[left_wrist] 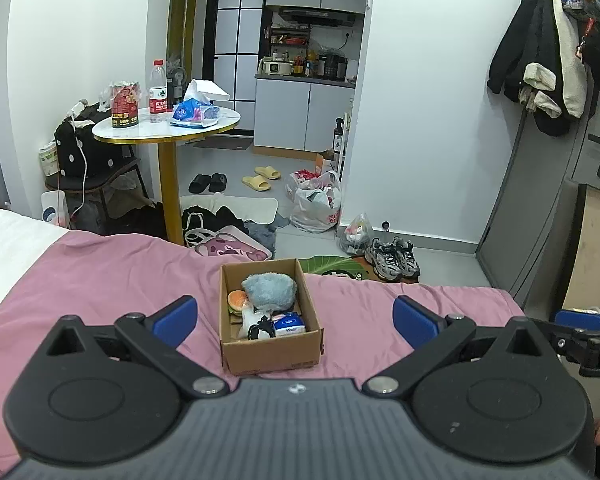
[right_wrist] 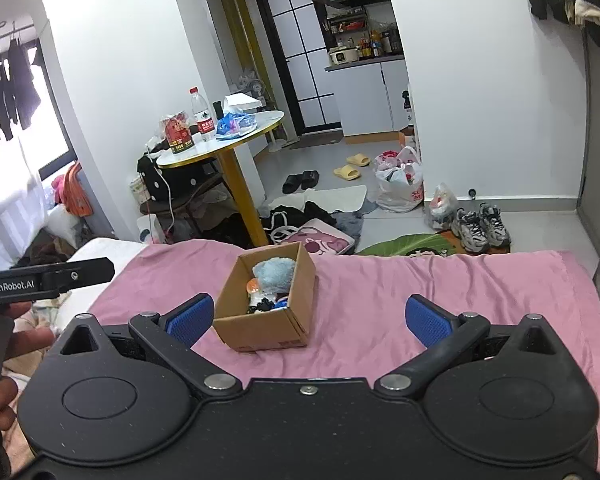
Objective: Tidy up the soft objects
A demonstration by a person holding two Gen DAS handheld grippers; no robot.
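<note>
Pink bed [left_wrist: 100, 280] ahead, we find the cardboard box [left_wrist: 270, 350] lengthwise between our left gripper [left_wrist: 296, 320]'s spread, empty fingers [left_wrist: 176, 318], seemingly nearer than the equally spread right gripper [right_wrist: 310, 320].

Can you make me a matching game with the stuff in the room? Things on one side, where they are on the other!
Things:
1. fluffy blue toy
2. water bottle
3. yellow slippers
4. cardboard box

Places:
A. on the floor
B. on the pink blanket
C. inside the box
D. on the round table

Pairs: 1-C, 2-D, 3-A, 4-B
</note>
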